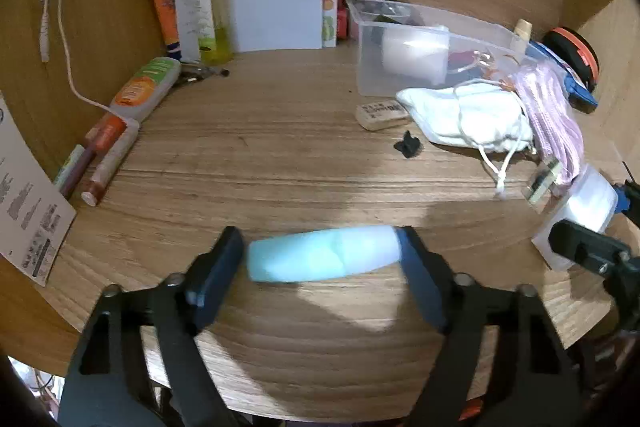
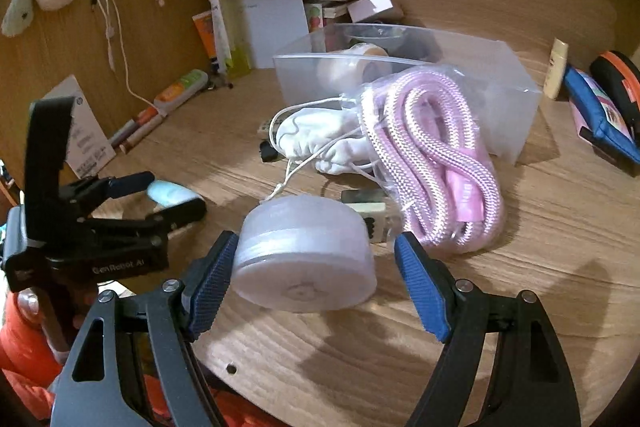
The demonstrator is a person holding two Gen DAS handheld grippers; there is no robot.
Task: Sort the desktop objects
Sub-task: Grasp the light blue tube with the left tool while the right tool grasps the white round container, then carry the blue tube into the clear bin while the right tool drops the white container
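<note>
My left gripper [image 1: 320, 251] is shut on a pale blue-white capsule-shaped object [image 1: 324, 254], held crosswise between its black fingers just above the wooden desk [image 1: 280, 155]. In the right wrist view the same gripper [image 2: 168, 197] holds the blue object [image 2: 170, 193] at the left. My right gripper [image 2: 316, 259] is open around a round translucent white container [image 2: 304, 255]; its left blue pad touches the container and the right pad stands apart. The container also shows at the right edge of the left wrist view [image 1: 580, 215].
A clear plastic bin [image 2: 440, 87] stands behind a bagged pink cord [image 2: 436, 163] and a white drawstring pouch [image 2: 320, 139]. An eraser [image 1: 380, 115] and a black clip [image 1: 408, 145] lie mid-desk. Tubes and pens [image 1: 120, 131] line the left wall. A blue pouch [image 2: 600, 123] lies right.
</note>
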